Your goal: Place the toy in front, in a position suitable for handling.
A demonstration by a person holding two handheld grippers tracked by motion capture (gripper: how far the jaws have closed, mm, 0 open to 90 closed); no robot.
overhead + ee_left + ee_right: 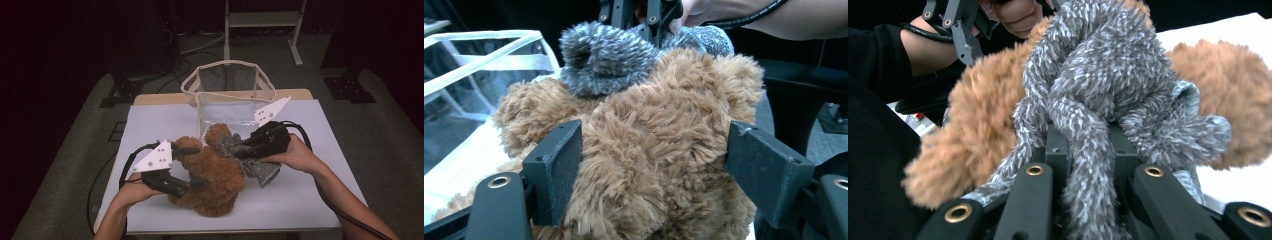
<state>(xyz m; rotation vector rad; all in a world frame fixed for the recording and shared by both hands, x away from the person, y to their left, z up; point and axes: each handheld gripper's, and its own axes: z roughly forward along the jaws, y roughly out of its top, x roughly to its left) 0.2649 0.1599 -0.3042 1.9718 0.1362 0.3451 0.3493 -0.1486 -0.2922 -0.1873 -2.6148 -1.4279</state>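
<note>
while pinching the grey fuzzy scarf [1098, 100] in right gripper [239, 148] fingers, left gripper [196, 167] fingers spread beside teddy bear [659, 150]; next, pulling scarf free.

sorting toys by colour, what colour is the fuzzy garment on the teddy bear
Grey flecked with white, the fuzzy garment shows best in the right gripper view.

Dark lab, white table [310, 190], floor cables [200, 47] (metal stands [260, 20] behind)

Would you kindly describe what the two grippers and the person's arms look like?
Both the left gripper and right gripper are black, with flat rectangular jaws, brass-ringed rivets, a pale three-cornered plate on top and a black trailing cable. The forearms are bare; no sleeves show.
</note>
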